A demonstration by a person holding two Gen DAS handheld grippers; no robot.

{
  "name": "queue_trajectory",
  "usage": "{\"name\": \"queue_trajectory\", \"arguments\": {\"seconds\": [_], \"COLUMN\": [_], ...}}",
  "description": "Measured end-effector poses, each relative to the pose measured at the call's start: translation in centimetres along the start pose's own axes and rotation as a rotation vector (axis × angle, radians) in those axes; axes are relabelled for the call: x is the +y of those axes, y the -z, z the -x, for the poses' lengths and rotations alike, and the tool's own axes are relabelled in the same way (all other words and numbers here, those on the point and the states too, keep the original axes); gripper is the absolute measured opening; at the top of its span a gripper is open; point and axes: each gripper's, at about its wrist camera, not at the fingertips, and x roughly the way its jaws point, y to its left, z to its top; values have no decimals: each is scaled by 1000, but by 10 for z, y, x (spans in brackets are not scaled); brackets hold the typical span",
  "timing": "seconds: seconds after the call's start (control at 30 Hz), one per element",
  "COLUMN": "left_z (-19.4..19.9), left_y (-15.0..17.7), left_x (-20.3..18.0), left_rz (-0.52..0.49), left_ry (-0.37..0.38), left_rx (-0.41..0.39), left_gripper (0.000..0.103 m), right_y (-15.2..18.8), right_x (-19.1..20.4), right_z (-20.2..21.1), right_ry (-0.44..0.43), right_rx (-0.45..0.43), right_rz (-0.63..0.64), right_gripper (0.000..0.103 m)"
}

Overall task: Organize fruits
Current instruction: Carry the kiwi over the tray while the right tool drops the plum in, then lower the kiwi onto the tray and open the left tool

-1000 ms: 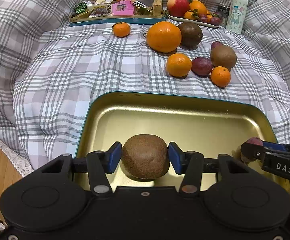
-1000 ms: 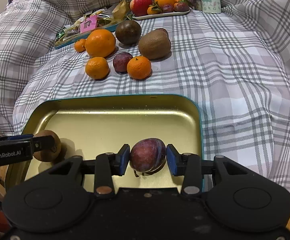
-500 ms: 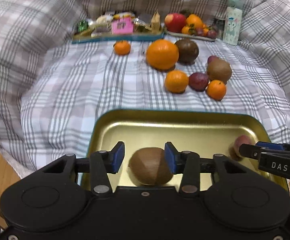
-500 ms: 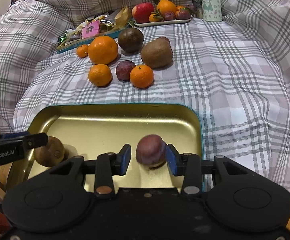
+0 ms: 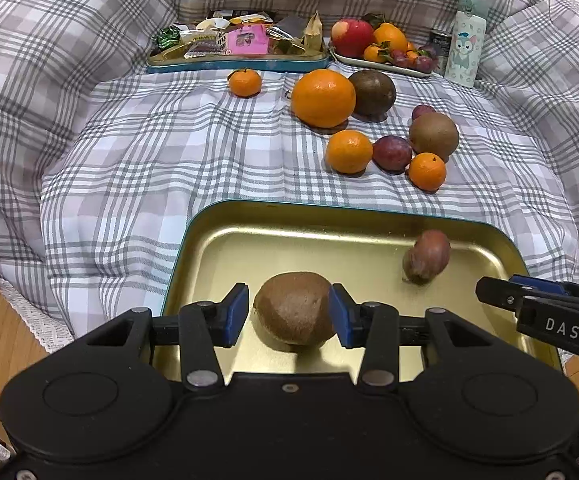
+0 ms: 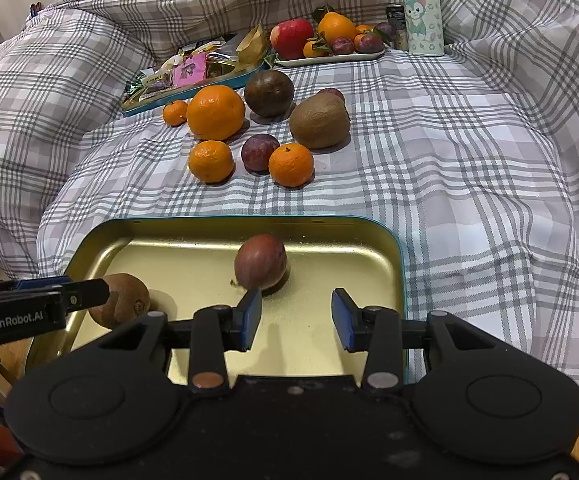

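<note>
The left gripper (image 5: pixel 288 315) stands released around the kiwi (image 5: pixel 295 307) in the gold tray (image 5: pixel 225 236), its right pad perhaps touching. The right gripper (image 6: pixel 295 320) gapes empty behind the plum (image 6: pixel 260 261); its body hides the tray's near edge

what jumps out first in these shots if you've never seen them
The gold tray in front, holding just a kiwi and a plum. The kiwi sits between the left claw pads with gaps either side; the plum lies just beyond the open right claw. Behind, bright oranges cluster with other loose fruit on the checked blanket.
</note>
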Motion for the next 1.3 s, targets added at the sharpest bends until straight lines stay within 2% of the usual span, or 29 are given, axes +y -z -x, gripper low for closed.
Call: {"name": "queue_trajectory", "arguments": {"seconds": [0.53, 0.97, 1.3], "left_z": [0, 2, -2], "left_y": [-4, -18, -29], "left_x": [-5, -4, -11], "left_rz": [5, 26, -5], "left_ry": [7, 24, 16], "left_rx": [5, -26, -52], "left_gripper": [51, 51, 51], "right_y": [1, -6, -18], "right_x": [-2, -1, -1], "right_z": [3, 1, -2], "right_ry": [-1, 2, 11], "right_rx": [-14, -26, -48], "right_rz": [-19, -15, -13], "right_gripper": [42, 42, 42]}}
